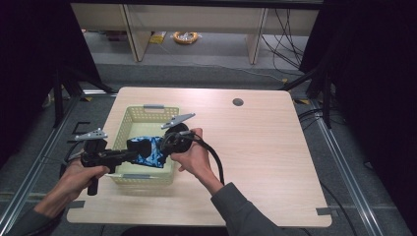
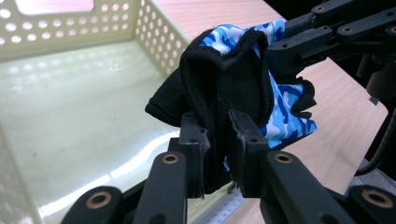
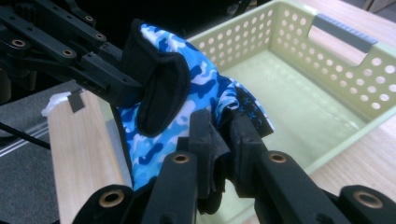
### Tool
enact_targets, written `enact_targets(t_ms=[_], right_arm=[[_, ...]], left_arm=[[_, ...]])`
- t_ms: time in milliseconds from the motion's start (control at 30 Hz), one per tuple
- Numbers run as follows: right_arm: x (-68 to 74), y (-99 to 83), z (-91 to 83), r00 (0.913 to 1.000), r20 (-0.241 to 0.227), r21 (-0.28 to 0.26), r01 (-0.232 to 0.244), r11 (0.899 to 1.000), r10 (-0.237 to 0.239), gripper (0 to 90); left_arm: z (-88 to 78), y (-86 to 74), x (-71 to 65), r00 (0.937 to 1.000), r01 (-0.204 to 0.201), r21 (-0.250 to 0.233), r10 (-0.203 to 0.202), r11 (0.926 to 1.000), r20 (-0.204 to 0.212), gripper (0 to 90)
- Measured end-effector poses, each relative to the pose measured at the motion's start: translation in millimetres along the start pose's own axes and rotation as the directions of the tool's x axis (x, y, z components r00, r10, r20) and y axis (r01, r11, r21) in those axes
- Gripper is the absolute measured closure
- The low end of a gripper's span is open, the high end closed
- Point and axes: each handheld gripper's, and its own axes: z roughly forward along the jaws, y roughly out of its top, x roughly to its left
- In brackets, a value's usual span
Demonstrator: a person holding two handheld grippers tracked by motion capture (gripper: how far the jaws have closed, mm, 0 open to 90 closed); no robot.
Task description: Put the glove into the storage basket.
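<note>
A pale wooden bench [image 1: 255,147] carries a light green basket [image 1: 129,118] with perforated walls and grey handle strips on its short ends. The basket sits on the left part of the bench, its near end toward the person.

Above the near half of the basket hangs a glove [image 1: 146,151] in blue camouflage cloth with black trim, stretched between the two tongs and clear of the basket floor. In the left gripper view the glove [image 2: 233,84] rises straight ahead of the jaws, over the basket's near right corner, with the basket's bare floor [image 2: 70,107] to its left. In the right gripper view the glove [image 3: 187,107] lies over the basket's rim, with the inside of the basket [image 3: 303,102] beyond it.

The left tongs [image 1: 129,155] come in from the basket's left side and are clenched on the black cuff edge of the glove; their jaws [image 2: 217,149] pinch a fold of black cloth. The right tongs [image 1: 164,145] come in from the basket's right side and are clenched on the opposite end of the glove, the jaws [image 3: 219,140] pressing dark trim beside the blue cloth.
</note>
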Motion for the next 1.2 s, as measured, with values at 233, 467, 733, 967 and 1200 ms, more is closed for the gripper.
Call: enact_targets(t_ms=[233,467,733,967,1200], right_arm=[[-2.3,1.5,21.5,0.9998,0.002,0.032,-0.018,0.999,0.018,81.3],[-5.3,-1.9,41.1,0.9998,0.006,0.102,-0.017,0.995,0.017,81.3],[-8.5,-6.9,61.3,0.9989,0.010,0.146,-0.046,0.988,0.045,81.2],[-9.5,-9.3,72.6,0.9989,0.014,0.190,-0.047,0.981,0.045,80.9],[-9.0,-11.6,81.9,0.9985,0.036,0.239,-0.049,0.970,0.042,80.5]], left_arm=[[3.1,-5.1,15.0,0.9997,0.024,0.025,-0.024,0.9994,-0.011,75.9],[12.0,-14.4,28.9,0.9980,0.061,0.058,-0.060,0.9965,-0.016,75.9],[17.6,-19.6,38.6,0.9963,0.082,0.090,-0.079,0.9926,-0.036,75.8],[21.3,-22.7,43.1,0.9950,0.094,0.116,-0.089,0.9888,-0.044,75.3],[26.5,-24.5,44.7,0.9945,0.095,0.141,-0.088,0.9854,-0.056,74.4]])
